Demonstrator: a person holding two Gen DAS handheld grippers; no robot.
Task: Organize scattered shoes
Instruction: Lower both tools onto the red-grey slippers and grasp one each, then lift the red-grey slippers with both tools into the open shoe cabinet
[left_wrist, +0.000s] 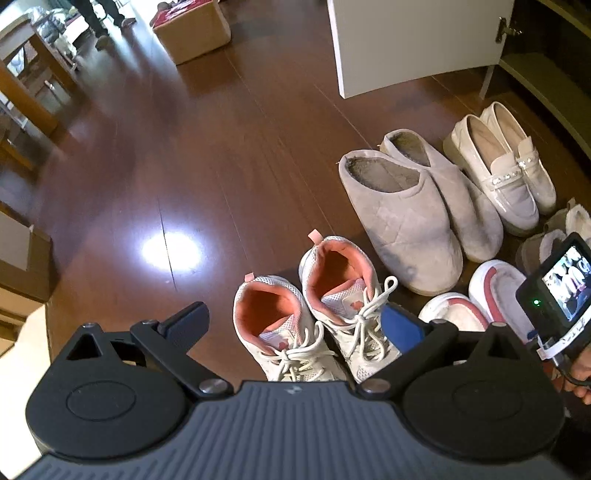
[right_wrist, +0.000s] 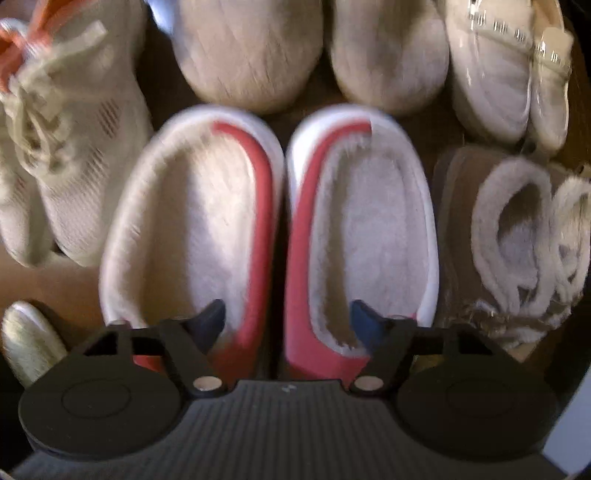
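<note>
White-and-pink sneakers (left_wrist: 314, 317) between spread left gripper (left_wrist: 295, 325) fingers, red-trimmed slippers (right_wrist: 269, 229) straddled by spread right gripper (right_wrist: 288, 317) fingers.

Your left gripper (left_wrist: 295, 325) has a dark ribbed grey body flanked by two round black discs, with black linkage arms pinned by silver screws — one finger pad dark navy, the other bright blue. Your right gripper (right_wrist: 288, 317) is built the same way, down to a small pale mark at the top of the ribbed plate. Seen from the left wrist, the right unit carries a small black camera (left_wrist: 557, 284) with a lit screen and green light — white strap and thin dark cable beneath.
</note>
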